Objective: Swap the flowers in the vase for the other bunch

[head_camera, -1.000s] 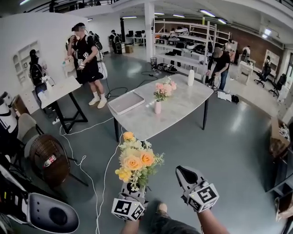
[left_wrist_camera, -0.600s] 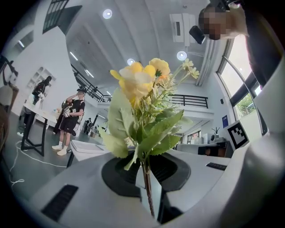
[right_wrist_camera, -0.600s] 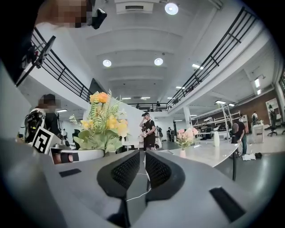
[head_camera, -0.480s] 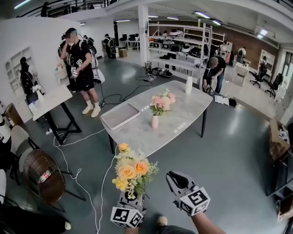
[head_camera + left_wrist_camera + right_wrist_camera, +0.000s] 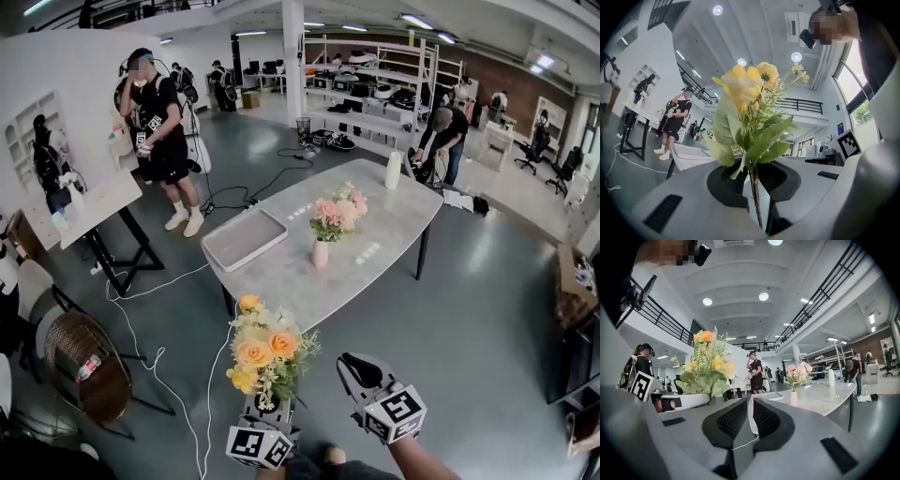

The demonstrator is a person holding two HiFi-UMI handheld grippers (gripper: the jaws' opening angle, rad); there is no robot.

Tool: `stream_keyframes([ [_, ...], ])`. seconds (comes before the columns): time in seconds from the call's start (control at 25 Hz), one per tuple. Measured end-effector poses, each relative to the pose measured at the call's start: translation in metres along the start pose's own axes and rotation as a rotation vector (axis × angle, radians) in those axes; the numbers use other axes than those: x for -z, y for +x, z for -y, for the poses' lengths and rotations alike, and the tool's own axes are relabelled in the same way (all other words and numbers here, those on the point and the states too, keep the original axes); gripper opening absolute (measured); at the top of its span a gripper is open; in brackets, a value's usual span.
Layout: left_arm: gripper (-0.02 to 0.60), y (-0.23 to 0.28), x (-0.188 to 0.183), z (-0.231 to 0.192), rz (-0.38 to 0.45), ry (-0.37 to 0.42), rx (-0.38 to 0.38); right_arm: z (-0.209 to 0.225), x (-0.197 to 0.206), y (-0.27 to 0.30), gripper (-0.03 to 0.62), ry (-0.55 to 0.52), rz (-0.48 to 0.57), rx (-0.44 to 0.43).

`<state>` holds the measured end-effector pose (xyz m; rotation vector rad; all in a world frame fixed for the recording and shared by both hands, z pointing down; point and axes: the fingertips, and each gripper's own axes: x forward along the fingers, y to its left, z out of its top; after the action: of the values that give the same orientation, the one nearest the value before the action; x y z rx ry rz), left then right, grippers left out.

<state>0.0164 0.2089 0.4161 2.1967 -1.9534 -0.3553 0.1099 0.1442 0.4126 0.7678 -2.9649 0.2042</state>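
Head view: the left gripper (image 5: pixel 266 409) sits at the lower centre of the frame, over the grey floor (image 5: pixel 469 309), and carries the yellow-and-orange bunch (image 5: pixel 264 350) upright, blooms above the jaws. In the left gripper view the jaws are closed to a narrow gap on the thin stems (image 5: pixel 753 201) of that bunch (image 5: pixel 750 112), with the pads pressing the stems from both sides and the leaves spreading just above them. The right gripper (image 5: pixel 359 368) is just to the right of the left one in the head view, apart from the bunch. The right gripper view shows its jaws (image 5: pixel 751 416) brought together to a slit with nothing between them; the bunch (image 5: pixel 705 365) appears at the left of that frame. The vase (image 5: pixel 321 253) stands upright near the middle of the desk (image 5: pixel 281 277), at the frame centre, well apart from both grippers, and holds the pink flowers (image 5: pixel 339 210). A flat tray (image 5: pixel 246 239) lies on the desk to the left of the vase. A white bottle (image 5: pixel 393 171) stands at the far right end of the desk.
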Motion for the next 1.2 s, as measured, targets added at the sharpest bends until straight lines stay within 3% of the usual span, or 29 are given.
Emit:
stream_keyframes([
  [0.2,0.060,0.026,0.001,-0.015,0.007,-0.024,0.013,0.016,0.009,0.019,0.034,0.015,-0.020,0.030],
  [0.96,0.060,0.160,-0.009,-0.094,-0.083,-0.065,0.198,0.090,0.013,0.135,0.034,0.088,-0.050,0.299],
  [1.2,0.060,0.186,-0.006,-0.117,-0.104,-0.069,0.255,0.100,0.018,0.168,0.034,0.089,-0.053,0.346],
])
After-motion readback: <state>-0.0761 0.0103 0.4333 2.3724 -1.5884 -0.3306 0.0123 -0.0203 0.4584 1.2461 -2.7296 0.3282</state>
